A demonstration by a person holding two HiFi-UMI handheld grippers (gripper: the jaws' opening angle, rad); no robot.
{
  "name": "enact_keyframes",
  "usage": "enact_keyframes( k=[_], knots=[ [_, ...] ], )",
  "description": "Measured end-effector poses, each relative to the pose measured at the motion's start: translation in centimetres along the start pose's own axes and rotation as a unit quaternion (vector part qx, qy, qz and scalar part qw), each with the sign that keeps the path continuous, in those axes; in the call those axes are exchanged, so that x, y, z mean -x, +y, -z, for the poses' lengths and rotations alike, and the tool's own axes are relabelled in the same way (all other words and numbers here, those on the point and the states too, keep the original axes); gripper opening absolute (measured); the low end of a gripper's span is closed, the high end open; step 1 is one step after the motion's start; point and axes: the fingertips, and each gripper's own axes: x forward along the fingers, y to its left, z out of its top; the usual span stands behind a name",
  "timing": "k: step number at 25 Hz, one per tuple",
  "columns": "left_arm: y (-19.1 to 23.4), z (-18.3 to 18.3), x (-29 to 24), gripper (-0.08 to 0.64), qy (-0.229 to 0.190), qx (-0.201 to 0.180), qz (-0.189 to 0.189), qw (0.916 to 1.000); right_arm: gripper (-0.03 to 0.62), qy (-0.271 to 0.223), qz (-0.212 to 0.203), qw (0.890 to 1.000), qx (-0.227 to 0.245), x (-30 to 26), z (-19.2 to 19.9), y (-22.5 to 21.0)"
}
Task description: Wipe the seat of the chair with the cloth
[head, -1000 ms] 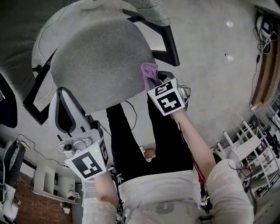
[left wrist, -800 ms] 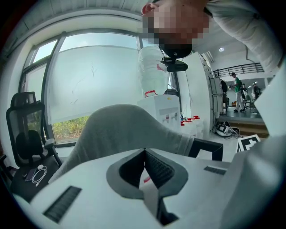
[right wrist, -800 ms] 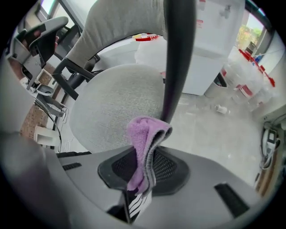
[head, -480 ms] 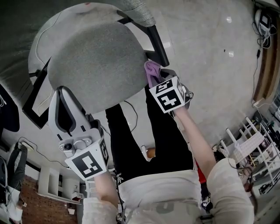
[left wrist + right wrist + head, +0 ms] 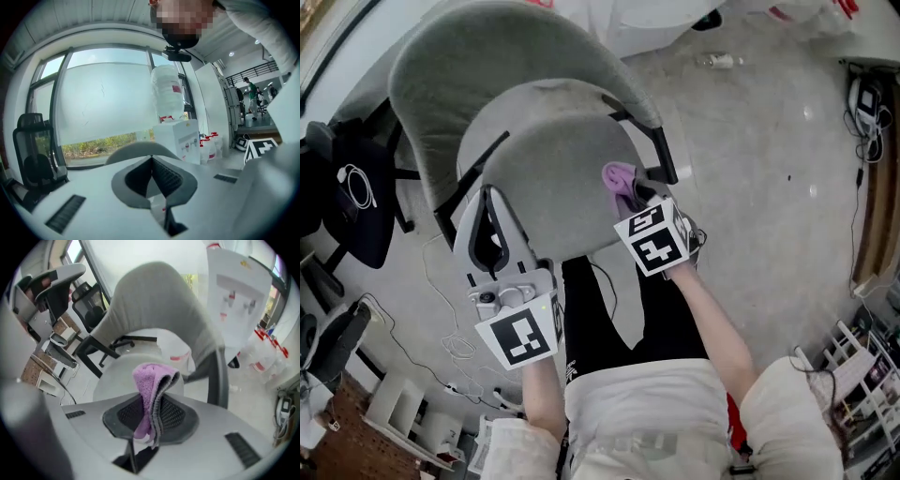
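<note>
The grey chair fills the top of the head view, its round seat [image 5: 548, 178] in front of the curved backrest [image 5: 478, 56]. My right gripper [image 5: 630, 194] hangs at the seat's right front edge, beside the black armrest [image 5: 661, 155], and is shut on a folded purple cloth [image 5: 621, 176]. In the right gripper view the cloth [image 5: 149, 380] sticks up from between the jaws [image 5: 151, 413], with the seat [image 5: 122, 380] just beyond it. My left gripper [image 5: 487, 197] lies over the seat's left front edge, shut on nothing. The left gripper view looks up past its jaws [image 5: 151, 161] at a window.
A black office chair [image 5: 352, 197] stands at the left, with cables [image 5: 455, 342] on the floor below it. A water dispenser [image 5: 234, 291] and bottles [image 5: 269, 338] stand behind the grey chair. The person's black-trousered legs [image 5: 619, 309] are close to the seat's front.
The head view has tilted up, so the backrest now shows. The left gripper has come up over the seat's front edge. The right gripper still holds the cloth at the seat's right edge.
</note>
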Motion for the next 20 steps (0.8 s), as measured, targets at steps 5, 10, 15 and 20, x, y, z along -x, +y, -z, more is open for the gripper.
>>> enact_keyframes(
  k=[5,10,15,20],
  knots=[
    [4.2,-10.2,1.4,0.013,-0.072,0.021,-0.052,0.9958,0.087,-0.143,-0.002,0.988,0.056,8.1,-15.3,2.8],
    [6.2,-18.5,6.9,0.014,-0.105,0.037,-0.065,0.9917,0.087,-0.243,0.004,0.965,0.098,20.2,-22.8,7.9],
    [6.8,-23.5,10.1,0.013,-0.144,0.057,-0.066,0.9858,0.087,-0.354,0.026,0.926,0.131,31.3,-27.4,11.0],
    [7.6,-25.3,12.4,0.013,-0.183,0.083,-0.068,0.9772,0.087,-0.437,0.013,0.890,0.129,37.7,-29.2,13.1]
  ],
)
